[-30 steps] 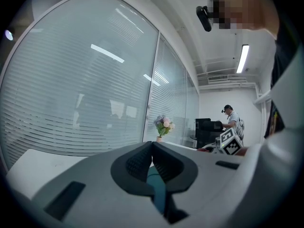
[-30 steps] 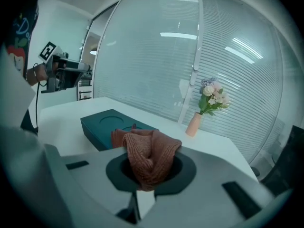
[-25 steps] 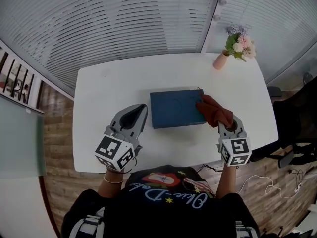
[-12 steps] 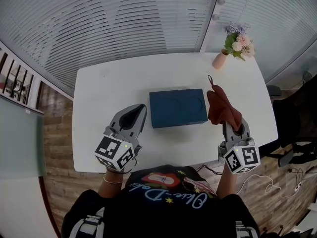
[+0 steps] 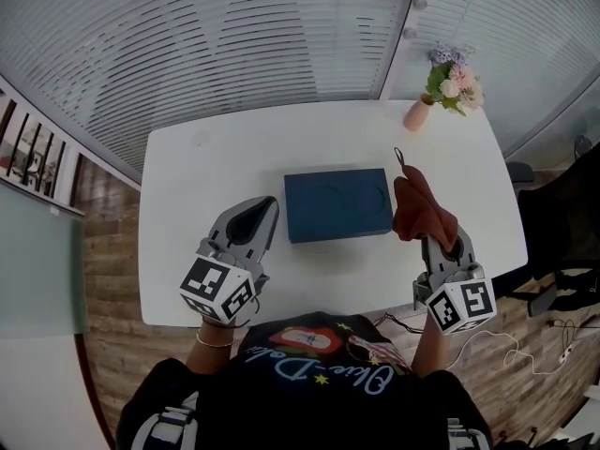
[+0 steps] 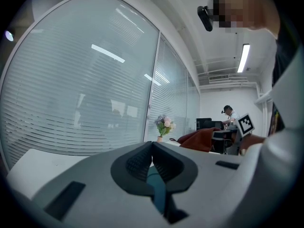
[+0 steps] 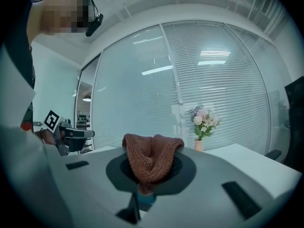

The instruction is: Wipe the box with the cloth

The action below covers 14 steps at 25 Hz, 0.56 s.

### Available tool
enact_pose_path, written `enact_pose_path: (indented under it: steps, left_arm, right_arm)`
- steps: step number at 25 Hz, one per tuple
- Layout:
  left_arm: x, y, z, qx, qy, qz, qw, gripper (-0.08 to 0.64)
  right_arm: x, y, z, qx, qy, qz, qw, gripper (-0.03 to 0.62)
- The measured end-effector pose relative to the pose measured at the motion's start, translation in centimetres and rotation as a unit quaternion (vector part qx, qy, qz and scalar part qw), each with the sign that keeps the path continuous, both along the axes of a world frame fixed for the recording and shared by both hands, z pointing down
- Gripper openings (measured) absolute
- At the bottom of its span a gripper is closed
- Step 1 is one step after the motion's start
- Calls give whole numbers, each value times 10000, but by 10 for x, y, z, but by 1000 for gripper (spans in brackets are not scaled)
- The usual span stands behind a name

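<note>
Your white counter (image 5: 187,195) stands in front of long slatted window blinds (image 5: 234,36), with wood flooring (image 5: 103,251) on its left side. The dark blue box (image 5: 337,204) lies flat near the counter's middle, and nothing rests on its top. Just beside the box's right edge is the rust-brown knitted cloth (image 5: 424,209), bunched up, with a thin loop sticking out at its far end. Whether it touches the box cannot be told. Your right hand-held gripper (image 5: 442,242) is clamped on the cloth's near end; the right gripper view shows its 2 jaws pinching the folded knit. Your left hand-held gripper (image 5: 262,209) sits left of the box, near it but apart. Its 2 jaws are pressed together at the tips with nothing between them. A pink vase of flowers (image 5: 448,87) stands at the counter's far right corner.
</note>
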<state>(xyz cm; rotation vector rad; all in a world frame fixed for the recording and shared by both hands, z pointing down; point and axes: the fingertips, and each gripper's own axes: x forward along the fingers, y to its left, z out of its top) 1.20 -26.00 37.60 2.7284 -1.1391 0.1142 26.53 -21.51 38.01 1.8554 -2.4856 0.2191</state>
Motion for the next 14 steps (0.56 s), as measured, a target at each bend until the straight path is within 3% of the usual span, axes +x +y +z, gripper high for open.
enact_pose_path:
  steps: [14]
  left_arm:
    - [2, -3, 1, -23, -35, 15, 10000, 3]
  right_arm:
    - [-3, -1, -5, -6, 72, -97, 9999, 23]
